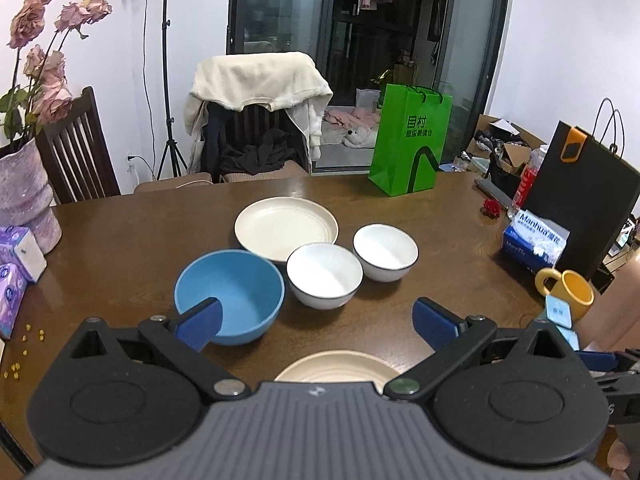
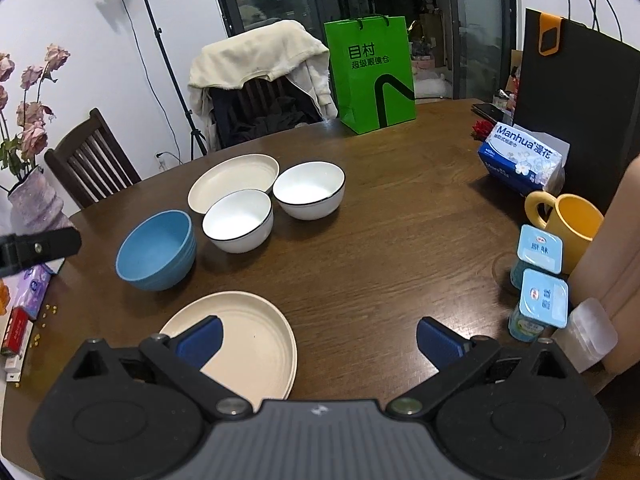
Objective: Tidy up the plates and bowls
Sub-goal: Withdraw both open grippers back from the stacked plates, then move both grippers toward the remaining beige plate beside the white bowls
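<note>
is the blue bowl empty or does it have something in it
Empty. The blue bowl stands upright on the table, and both views show only its bare blue inside.

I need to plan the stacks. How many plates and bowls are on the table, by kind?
Cream plates: 2 (far, near)
White bowls: 2 (left, right)
Blue bowl: 1
Total: 5

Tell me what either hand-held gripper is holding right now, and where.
Nothing. The left hand-held gripper and right hand-held gripper are both open and empty.
</note>
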`<state>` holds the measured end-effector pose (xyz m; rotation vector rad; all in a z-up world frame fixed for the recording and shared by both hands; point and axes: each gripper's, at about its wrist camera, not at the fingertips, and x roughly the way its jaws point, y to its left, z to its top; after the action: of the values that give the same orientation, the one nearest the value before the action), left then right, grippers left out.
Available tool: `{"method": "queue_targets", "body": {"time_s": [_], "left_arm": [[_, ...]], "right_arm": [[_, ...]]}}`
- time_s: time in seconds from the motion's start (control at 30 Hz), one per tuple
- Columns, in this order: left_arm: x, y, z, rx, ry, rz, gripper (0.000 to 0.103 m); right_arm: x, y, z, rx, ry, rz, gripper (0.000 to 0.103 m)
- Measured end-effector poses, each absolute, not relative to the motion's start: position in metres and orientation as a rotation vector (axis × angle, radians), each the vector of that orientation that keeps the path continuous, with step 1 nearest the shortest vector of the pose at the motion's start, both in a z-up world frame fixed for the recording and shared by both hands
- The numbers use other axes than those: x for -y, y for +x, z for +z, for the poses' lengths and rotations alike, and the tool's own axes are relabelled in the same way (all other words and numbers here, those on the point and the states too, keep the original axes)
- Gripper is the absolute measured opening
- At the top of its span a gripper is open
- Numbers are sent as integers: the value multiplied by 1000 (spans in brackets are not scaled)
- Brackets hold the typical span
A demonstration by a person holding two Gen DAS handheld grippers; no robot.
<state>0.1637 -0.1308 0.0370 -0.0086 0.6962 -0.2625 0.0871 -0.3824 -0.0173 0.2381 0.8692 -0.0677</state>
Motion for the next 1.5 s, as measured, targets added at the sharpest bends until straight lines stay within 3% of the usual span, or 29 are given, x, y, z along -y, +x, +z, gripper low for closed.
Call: {"method": "queue_targets", "body": {"time_s": [0.6,1.5], "left_arm": [[131,248,61,-715,14,-304,103],[122,387,34,-789,21,-270,103]], "right_arm": [[393,163,6,-891,201,-94,103],[392,311,-20,-964,217,-91,103]]}}
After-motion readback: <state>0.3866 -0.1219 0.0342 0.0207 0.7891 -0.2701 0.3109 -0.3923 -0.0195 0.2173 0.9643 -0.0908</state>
